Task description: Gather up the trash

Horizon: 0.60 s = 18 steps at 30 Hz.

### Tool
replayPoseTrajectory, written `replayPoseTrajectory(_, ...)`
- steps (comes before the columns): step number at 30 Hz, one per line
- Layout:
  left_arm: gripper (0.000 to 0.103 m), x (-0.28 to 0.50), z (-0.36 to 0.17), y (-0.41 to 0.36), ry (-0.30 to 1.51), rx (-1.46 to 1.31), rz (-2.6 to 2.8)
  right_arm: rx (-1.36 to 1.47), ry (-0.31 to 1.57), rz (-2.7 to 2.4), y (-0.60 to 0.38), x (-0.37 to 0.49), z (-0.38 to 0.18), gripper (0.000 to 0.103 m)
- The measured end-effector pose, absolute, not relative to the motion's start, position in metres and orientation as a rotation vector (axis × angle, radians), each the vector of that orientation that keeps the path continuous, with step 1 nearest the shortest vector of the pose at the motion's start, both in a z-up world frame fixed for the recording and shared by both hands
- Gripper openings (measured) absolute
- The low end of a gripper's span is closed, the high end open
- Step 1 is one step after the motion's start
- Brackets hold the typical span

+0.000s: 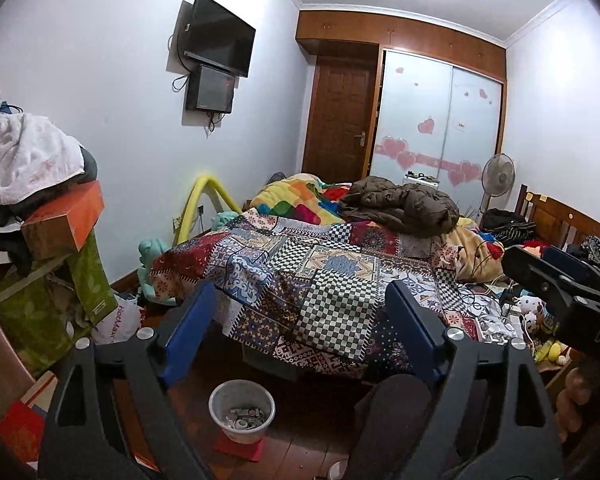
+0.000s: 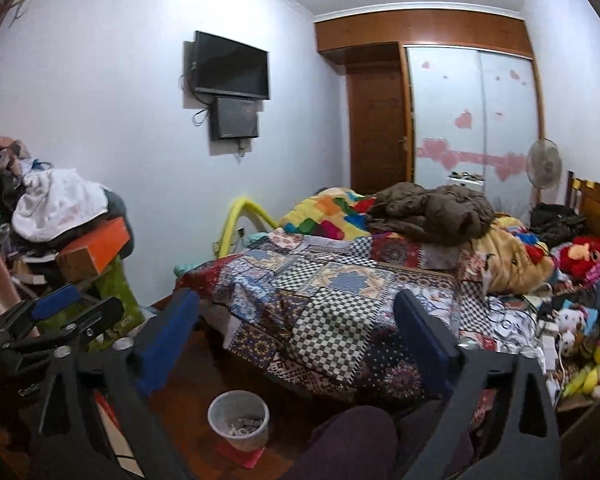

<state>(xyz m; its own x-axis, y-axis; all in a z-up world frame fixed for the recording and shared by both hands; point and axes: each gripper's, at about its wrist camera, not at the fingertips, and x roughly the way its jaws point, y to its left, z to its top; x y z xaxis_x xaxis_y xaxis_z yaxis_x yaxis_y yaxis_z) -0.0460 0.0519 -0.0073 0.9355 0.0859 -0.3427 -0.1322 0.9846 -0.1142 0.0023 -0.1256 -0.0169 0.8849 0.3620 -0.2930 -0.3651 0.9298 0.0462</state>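
A small white trash bin (image 1: 242, 410) holding several bits of trash stands on a red mat on the wooden floor, below and between my left fingers; it also shows in the right wrist view (image 2: 239, 420). My left gripper (image 1: 302, 300) is open and empty, held above the bin and facing the bed. My right gripper (image 2: 298, 312) is open and empty, at about the same height. The right gripper's body shows at the right of the left wrist view (image 1: 560, 292); the left gripper shows at the left of the right wrist view (image 2: 60, 320).
A bed with a patchwork cover (image 1: 300, 264) fills the middle, with a brown jacket (image 1: 400, 204), cables and plush toys (image 2: 580, 332) on its right side. A pile of boxes and clothes (image 1: 40, 208) stands at left. My knee (image 2: 352, 440) is below.
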Motion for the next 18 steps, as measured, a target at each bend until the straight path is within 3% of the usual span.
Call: replayPoseTrajectory(18,0.088,-0.0467,-0.0065,0.0423,0.344,-0.085,0.098,-0.032,0.286,0.323,-0.1333,-0.0074,-0.0164,0.103)
